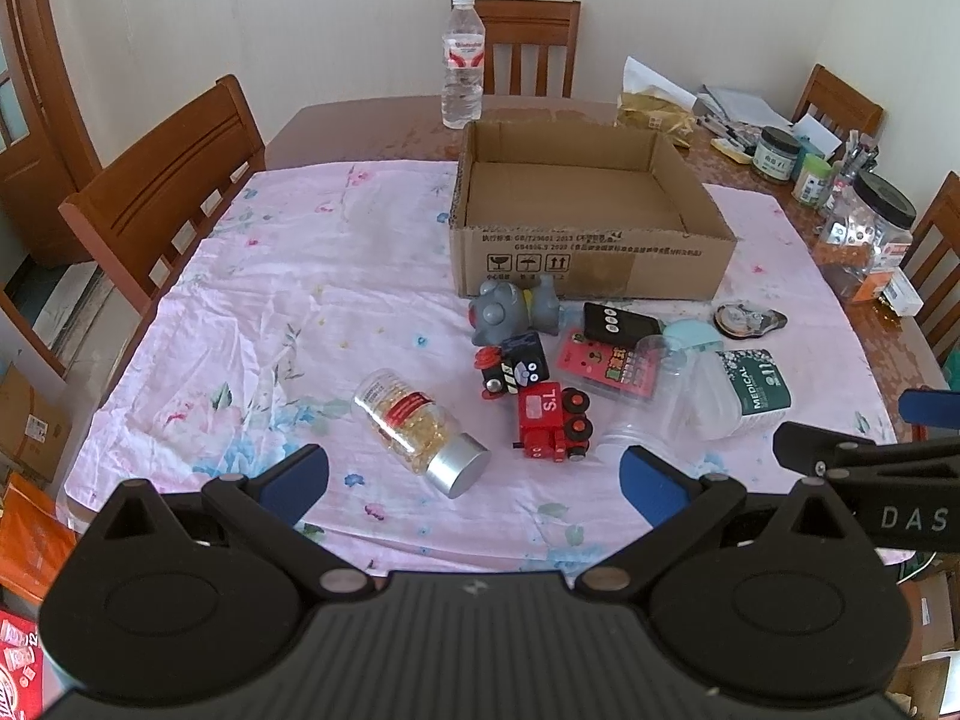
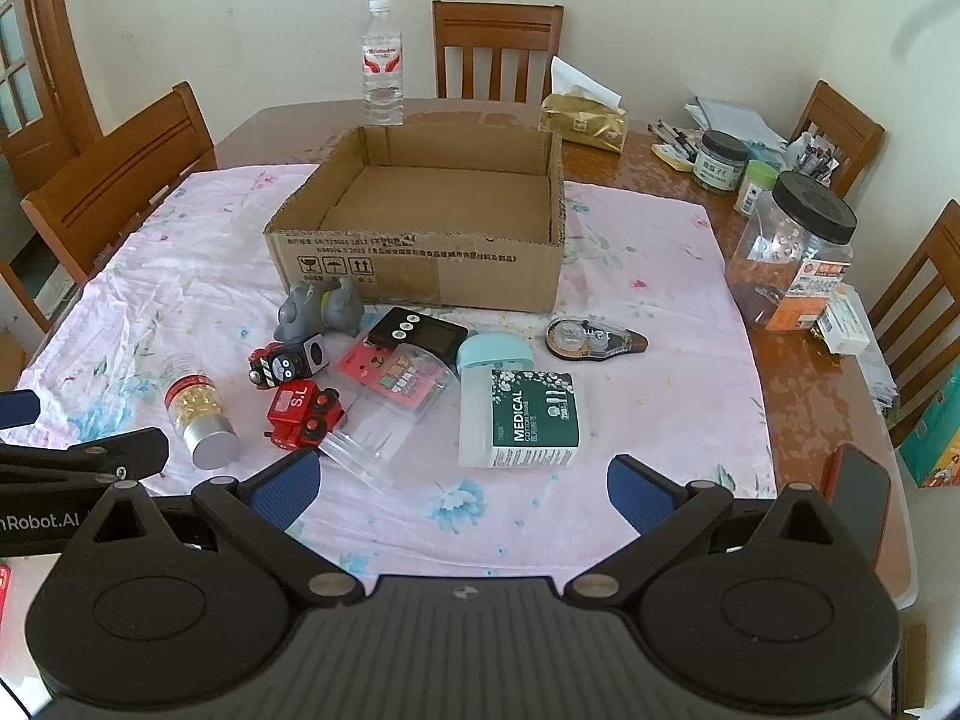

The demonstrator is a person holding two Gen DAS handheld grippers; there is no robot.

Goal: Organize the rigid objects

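Both cams are sitting on the grippers at the table's near edge, looking fwd and down over the pink cloth toward the far wall at 12 o'clock. Left cam is sitting further left: cardboard box is showing at 1 o'clock, right gripper poking in at 3. Right cam is seeing the box at 11 o'clock, left gripper at 9. Both are sharing box, toy pile, water bottle, chairs. Medium range.
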